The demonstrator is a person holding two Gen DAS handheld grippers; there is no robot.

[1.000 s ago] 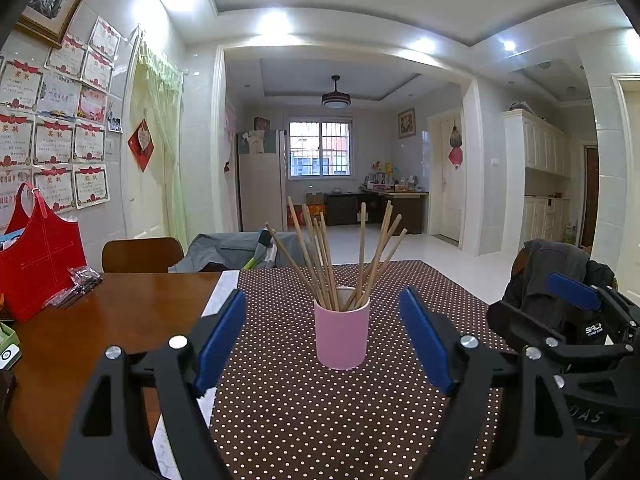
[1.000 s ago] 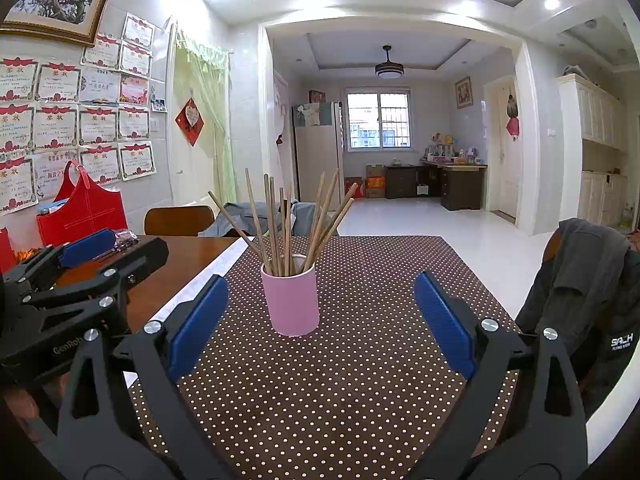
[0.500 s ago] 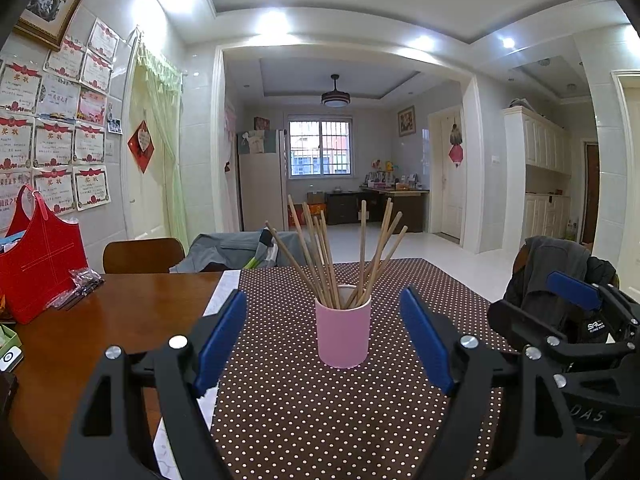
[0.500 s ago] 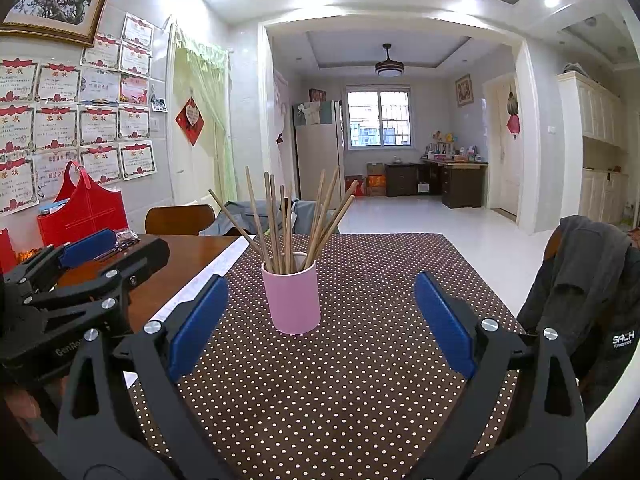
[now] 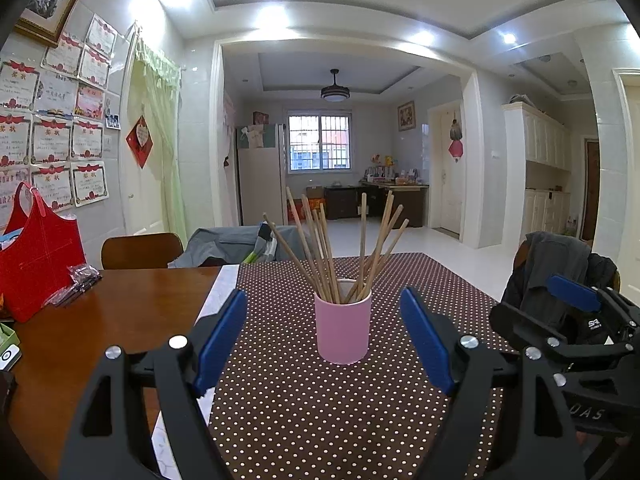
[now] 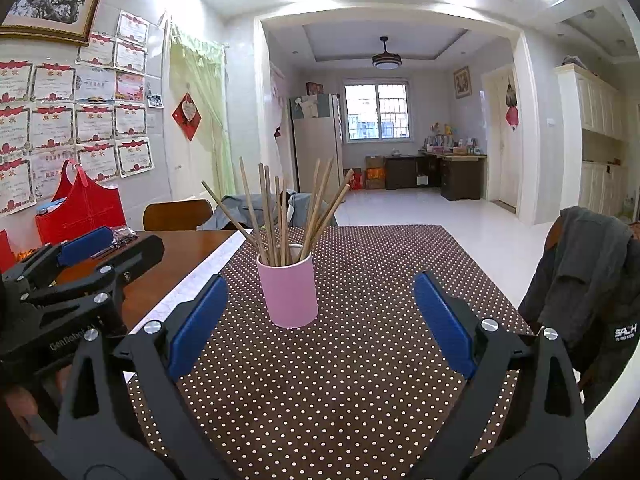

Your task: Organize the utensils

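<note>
Nothing has moved: our left gripper point(image 5: 322, 342) and right gripper point(image 6: 320, 322), jaws wide, face the pink cup point(image 5: 342, 331) holding wooden chopsticks point(image 5: 340, 248); sorting looks finished.

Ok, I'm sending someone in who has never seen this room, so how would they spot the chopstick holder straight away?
Look at the wooden table, at the half covered by the brown cloth with white dots. Standing alone on that cloth is a pink cup. It is the only pink thing there, with wooden chopsticks fanning out of its top.
</note>
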